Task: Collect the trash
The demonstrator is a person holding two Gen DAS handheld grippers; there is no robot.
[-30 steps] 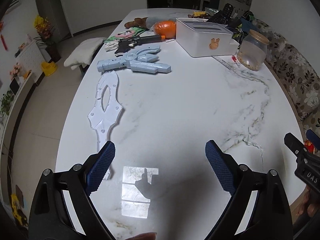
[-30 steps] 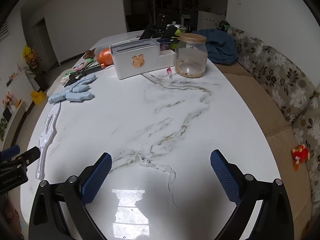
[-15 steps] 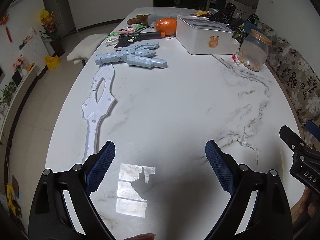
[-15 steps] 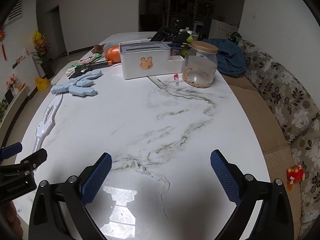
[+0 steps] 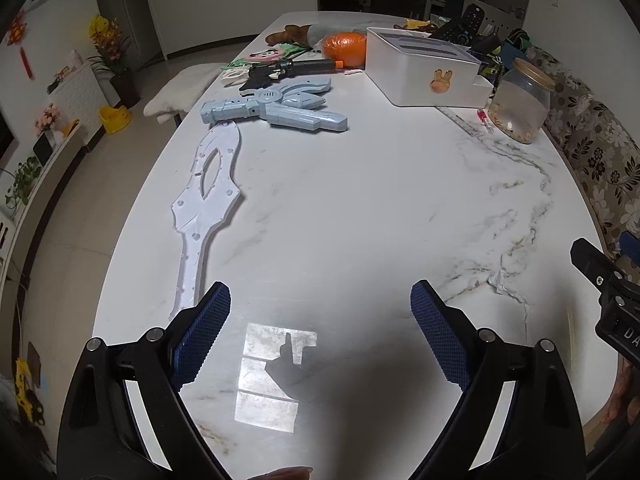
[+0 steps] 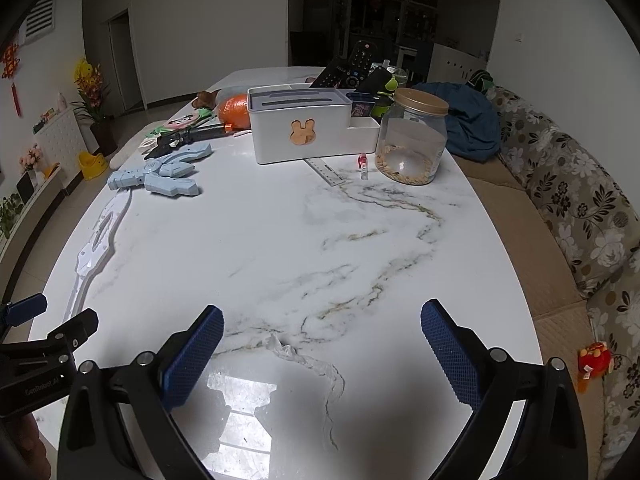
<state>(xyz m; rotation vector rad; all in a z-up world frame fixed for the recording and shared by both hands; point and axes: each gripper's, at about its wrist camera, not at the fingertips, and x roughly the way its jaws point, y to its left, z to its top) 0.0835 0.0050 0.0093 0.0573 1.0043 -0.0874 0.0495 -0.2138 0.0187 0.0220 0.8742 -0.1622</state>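
Note:
A thin clear plastic wrapper strip (image 6: 308,362) lies on the white marble table (image 6: 280,232), just ahead of and between my right gripper's fingers; it also shows in the left wrist view (image 5: 505,286), right of the left gripper. My right gripper (image 6: 320,354) is open and empty above the table's near end. My left gripper (image 5: 320,334) is open and empty, to the left of the right one. The right gripper's body shows at the right edge of the left wrist view (image 5: 608,292).
At the far end stand a white tissue box (image 6: 298,130), a glass jar (image 6: 412,138), a ruler (image 6: 326,171), a small pink tube (image 6: 363,164), remotes, an orange bag (image 6: 236,110) and toy guns (image 6: 160,174). A white toy sword (image 5: 206,200) lies along the left edge. A floral sofa (image 6: 580,208) runs along the right.
Both grippers have drawn back and risen a little, so more of the table shows. Both stay open and empty. The wrapper has not moved.

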